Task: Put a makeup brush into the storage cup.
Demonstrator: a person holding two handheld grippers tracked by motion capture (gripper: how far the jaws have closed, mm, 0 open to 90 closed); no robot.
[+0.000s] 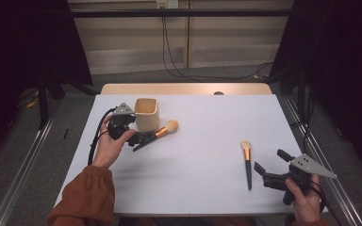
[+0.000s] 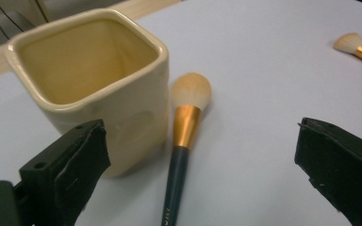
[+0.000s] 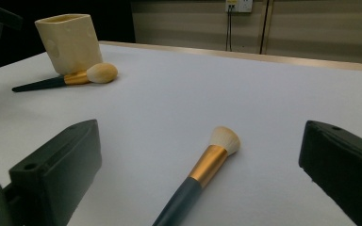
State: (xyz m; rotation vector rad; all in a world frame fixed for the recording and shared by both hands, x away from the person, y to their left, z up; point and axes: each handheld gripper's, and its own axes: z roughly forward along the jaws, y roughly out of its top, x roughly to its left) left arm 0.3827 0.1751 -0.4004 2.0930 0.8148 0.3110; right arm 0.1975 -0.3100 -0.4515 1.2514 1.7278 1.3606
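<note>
Your left gripper (image 2: 198, 179), jaws spread, straddles a brush (image 2: 181, 141) apparently touching the cream cup (image 2: 99, 84); your right gripper (image 3: 200, 174), also spread, straddles another brush (image 3: 202, 174).

White table (image 1: 202, 183) on grey floor (image 1: 33, 141), beige wall (image 1: 217, 33) behind.

My right gripper (image 3: 198, 174) has its two black jaws spread wide, with nothing clamped. Between them, just ahead, a flat-topped brush (image 3: 202, 174) lies on the white desk (image 3: 245, 89), bristles pointing away from me. Far ahead to the gripper's left, a cream cup (image 3: 70, 42) stands upright, a round-headed brush (image 3: 68, 79) lying just beside its base.
</note>
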